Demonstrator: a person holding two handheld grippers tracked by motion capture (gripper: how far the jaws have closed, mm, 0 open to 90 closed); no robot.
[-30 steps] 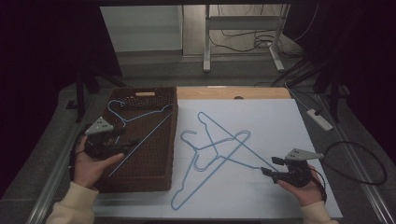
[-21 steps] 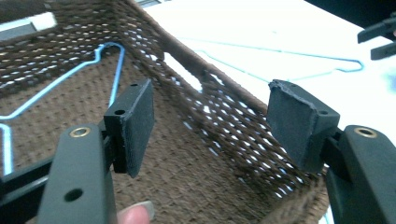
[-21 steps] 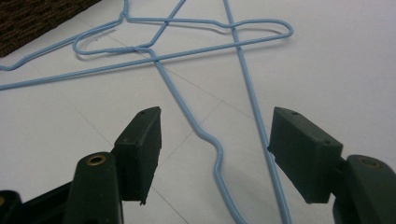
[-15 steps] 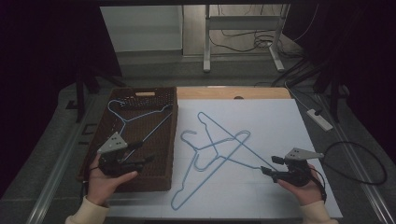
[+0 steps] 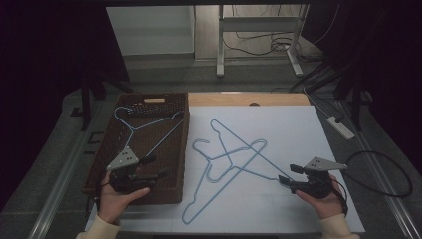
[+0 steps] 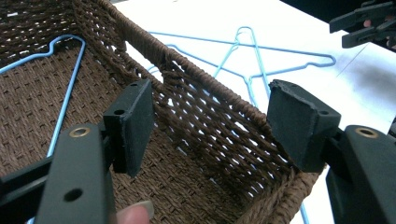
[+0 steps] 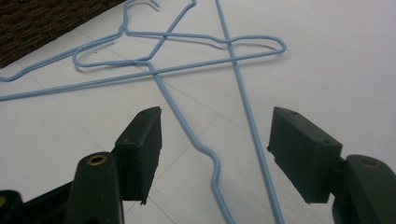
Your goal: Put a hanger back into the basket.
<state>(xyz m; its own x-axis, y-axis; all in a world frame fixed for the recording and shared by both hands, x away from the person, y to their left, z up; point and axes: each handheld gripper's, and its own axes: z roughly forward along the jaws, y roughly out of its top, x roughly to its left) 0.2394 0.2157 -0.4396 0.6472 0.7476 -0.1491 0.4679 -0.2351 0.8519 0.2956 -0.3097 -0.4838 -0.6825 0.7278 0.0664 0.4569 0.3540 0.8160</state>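
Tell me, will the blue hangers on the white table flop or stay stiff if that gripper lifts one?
The blue wire hangers probably stay stiff and feel light, being thin wire. They overlap, so lifting one may drag another. The right gripper, jaws open, might slip on such thin wire.

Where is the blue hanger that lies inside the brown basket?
In the high view, the blue hanger lies on the floor of the brown basket at the table's left, in its far half, beyond the left tool.
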